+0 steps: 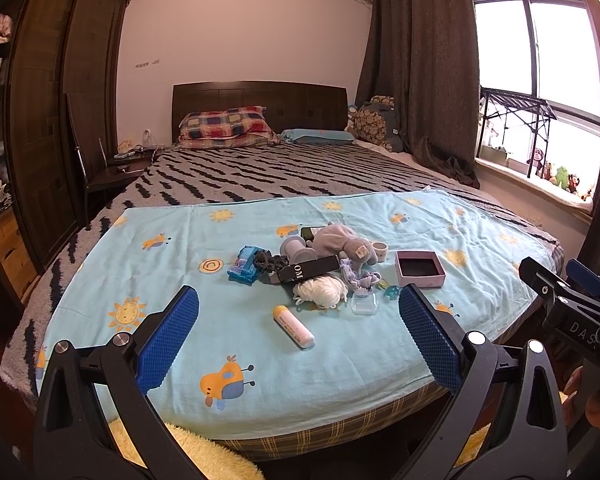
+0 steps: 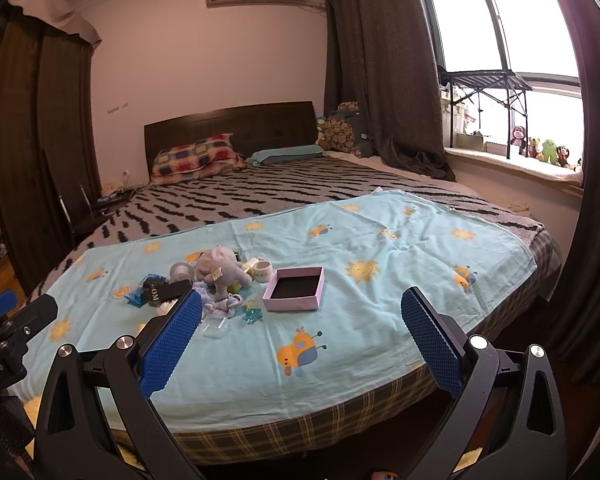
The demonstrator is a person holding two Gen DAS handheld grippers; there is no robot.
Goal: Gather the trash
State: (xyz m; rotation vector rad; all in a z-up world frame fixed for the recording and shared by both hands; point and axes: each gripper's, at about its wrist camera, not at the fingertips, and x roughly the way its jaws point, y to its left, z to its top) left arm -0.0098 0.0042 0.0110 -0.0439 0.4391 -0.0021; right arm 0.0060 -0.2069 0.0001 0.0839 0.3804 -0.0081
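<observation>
While both sets of jaws stand spread wide and hold nothing, the main danger is a poor choice of target. The left gripper [image 1: 298,336] hangs short of the foot of the bed, with the white and yellow tube [image 1: 293,327] lying between its fingers at the centre of its frame; the right gripper [image 2: 300,334] frames bare blue sheet [image 2: 380,280], with the pile off toward centre left. That pile is tight: a grey plush toy [image 1: 342,242] lies against a black box [image 1: 310,272], white yarn [image 1: 321,292], a blue packet [image 1: 244,266] and a small cup [image 1: 379,251], so a grab there could take a keepsake along with rubbish, or drag the yarn and scatter the rest. The clear plastic case [image 1: 364,303] is hard to see against the sheet and could be missed or crushed. The open pink box [image 2: 294,288] sits apart and may serve as a bin, though I cannot tell. Soft bedding gives under pressure, so a downward pinch might catch the sheet and pull everything askew.
</observation>
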